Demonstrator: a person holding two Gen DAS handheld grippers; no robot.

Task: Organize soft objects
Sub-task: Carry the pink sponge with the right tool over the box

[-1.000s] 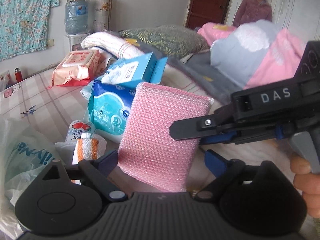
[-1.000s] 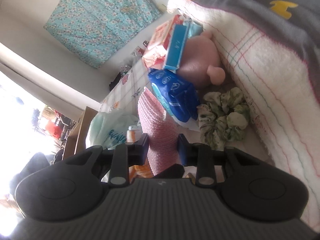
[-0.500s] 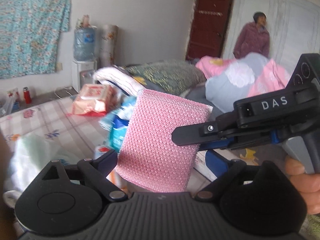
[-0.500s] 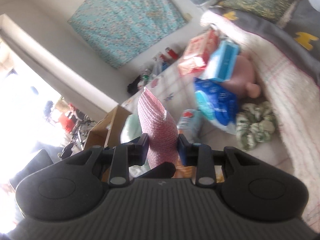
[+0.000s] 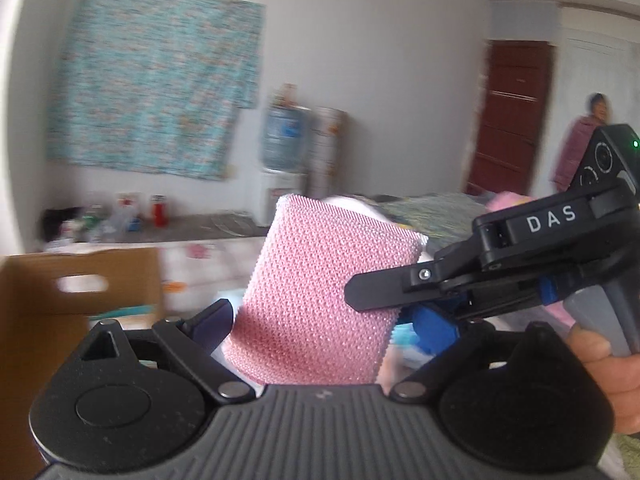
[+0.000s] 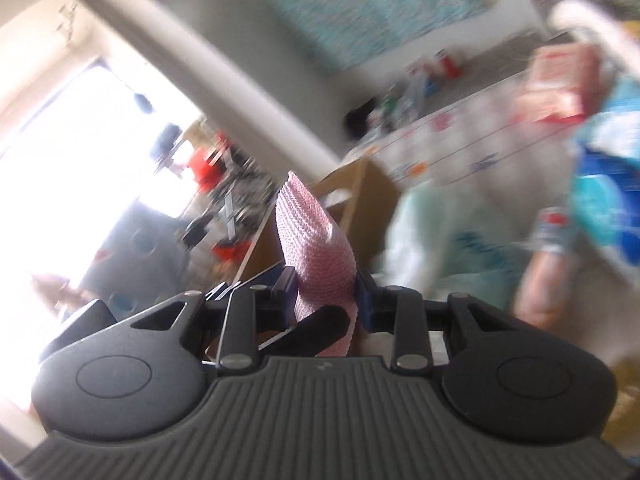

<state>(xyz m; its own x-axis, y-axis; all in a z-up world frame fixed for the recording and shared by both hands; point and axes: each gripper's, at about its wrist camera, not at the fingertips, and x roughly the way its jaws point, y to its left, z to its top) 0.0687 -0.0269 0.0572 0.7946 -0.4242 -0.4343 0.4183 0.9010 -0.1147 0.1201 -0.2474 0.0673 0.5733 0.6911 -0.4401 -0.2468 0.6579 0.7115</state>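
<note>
Left wrist view shows the pink sponge point(image 5: 320, 304) standing on end in the air, its long axis running up and slightly back, with the right gripper point(image 5: 384, 304) reaching in from the right and clamping its lower right edge. The left gripper point(image 5: 320, 328) sits right under the same sponge; its fingers point(image 5: 216, 316) are spread on either side of the bottom edge, and I cannot tell whether they press it or only flank it. To the left and lower down stands an open cardboard box point(image 5: 80, 292), near the left gripper. That, I'd guess, is where the sponge goes, so the carry should run leftward and down over the box's rim.

From the right wrist, the sponge point(image 6: 316, 256) rises edge-on between the right gripper point(image 6: 326, 296) pads, which are closed tight enough to pinch its middle in. The box point(image 6: 360, 200) lies ahead just beyond it. The view is badly smeared, so the bed clutter on the right is hard to read.
</note>
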